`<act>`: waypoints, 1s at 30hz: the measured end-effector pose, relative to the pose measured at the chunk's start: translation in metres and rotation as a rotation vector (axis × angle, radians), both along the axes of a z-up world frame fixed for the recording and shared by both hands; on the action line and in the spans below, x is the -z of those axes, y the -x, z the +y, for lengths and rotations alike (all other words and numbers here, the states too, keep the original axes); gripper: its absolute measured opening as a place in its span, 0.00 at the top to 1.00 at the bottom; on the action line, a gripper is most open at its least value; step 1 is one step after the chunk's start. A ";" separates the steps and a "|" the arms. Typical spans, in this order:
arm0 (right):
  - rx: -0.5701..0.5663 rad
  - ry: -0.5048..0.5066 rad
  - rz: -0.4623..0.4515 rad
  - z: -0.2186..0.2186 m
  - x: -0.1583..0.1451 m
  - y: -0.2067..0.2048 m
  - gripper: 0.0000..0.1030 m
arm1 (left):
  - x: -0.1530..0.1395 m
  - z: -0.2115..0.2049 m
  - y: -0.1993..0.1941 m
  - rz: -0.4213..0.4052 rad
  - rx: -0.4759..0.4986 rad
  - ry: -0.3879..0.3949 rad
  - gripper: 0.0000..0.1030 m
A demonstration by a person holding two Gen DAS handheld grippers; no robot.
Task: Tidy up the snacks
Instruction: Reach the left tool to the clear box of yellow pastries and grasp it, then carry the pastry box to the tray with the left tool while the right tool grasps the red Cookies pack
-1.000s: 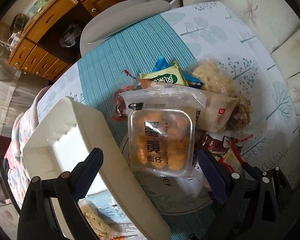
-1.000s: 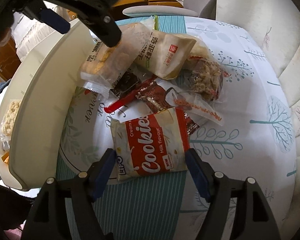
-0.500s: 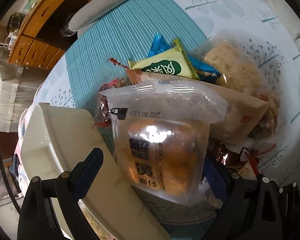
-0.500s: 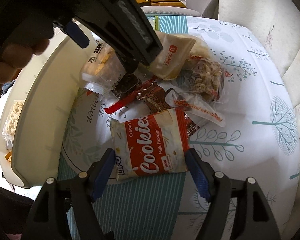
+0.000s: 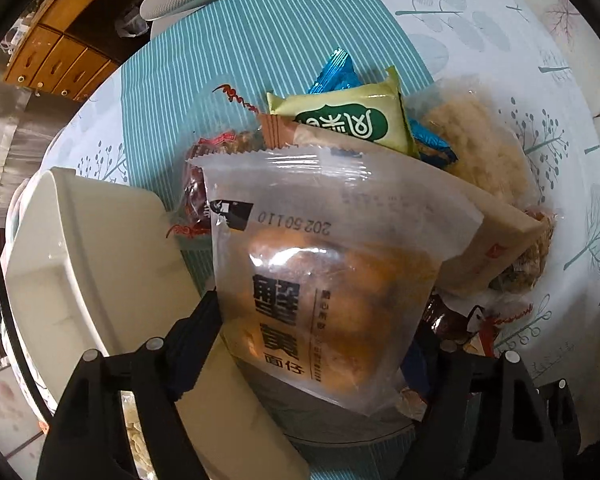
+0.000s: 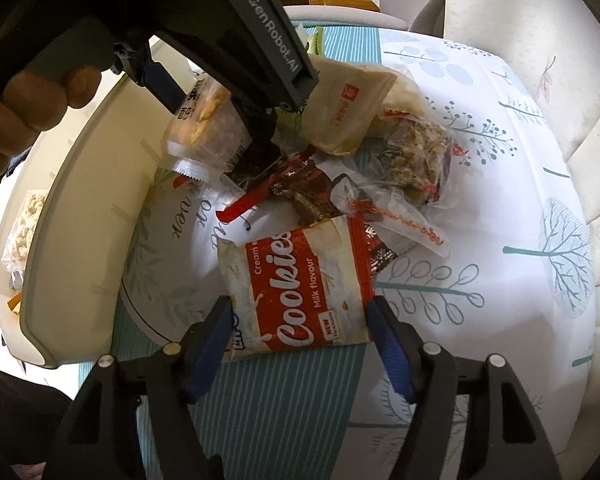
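One clear packet of yellow pastries [image 5: 324, 300] with black letters sits between the two fingers of the left gripper [image 5: 316, 320], which are pressed on its two sides; from the right wrist view the packet [image 6: 204, 120] is held above the pile, next to the rim of one white bin [image 5: 100, 248]. Behind it lie one beige packet [image 5: 496, 240], one green packet [image 5: 348, 120], one blue wrapper [image 5: 334, 72] and one clear bag of pale crumbs [image 5: 484, 148]. One red and white cookie bag [image 6: 300, 292] lies flat on the round plate [image 6: 168, 280], between the two blue-padded fingers of the right gripper [image 6: 300, 328], which are spread and do not press it. Beyond it are one dark brown wrapper [image 6: 308, 196] and one clear bag of grain bars [image 6: 416, 156]. The tablecloth [image 6: 500, 260] has a tree print, with one teal striped runner [image 5: 228, 60] across it.
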State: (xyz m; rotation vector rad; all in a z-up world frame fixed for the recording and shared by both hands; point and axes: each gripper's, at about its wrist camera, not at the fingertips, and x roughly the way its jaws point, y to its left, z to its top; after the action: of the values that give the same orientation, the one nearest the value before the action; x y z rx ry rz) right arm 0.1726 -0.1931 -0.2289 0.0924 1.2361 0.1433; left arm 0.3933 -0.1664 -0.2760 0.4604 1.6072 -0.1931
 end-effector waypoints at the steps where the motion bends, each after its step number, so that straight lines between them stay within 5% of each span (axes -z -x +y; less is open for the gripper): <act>1: -0.002 -0.001 0.000 0.000 0.000 0.000 0.35 | -0.001 -0.002 0.003 0.000 0.001 -0.006 0.25; 12: -0.008 -0.015 0.025 -0.003 -0.005 0.005 0.48 | -0.026 -0.013 0.019 0.002 0.005 0.000 0.26; 25: 0.059 -0.052 0.141 -0.007 -0.007 0.012 0.49 | -0.084 0.015 0.069 -0.020 -0.008 0.097 0.26; 30: 0.142 -0.088 0.208 -0.013 -0.009 0.024 0.49 | -0.108 0.035 0.093 0.007 -0.037 0.190 0.26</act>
State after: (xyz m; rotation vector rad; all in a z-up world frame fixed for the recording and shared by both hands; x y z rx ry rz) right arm 0.1487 -0.2063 -0.2203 0.2763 1.4260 0.0657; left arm 0.3002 -0.1313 -0.1679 0.2830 1.5851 -0.3162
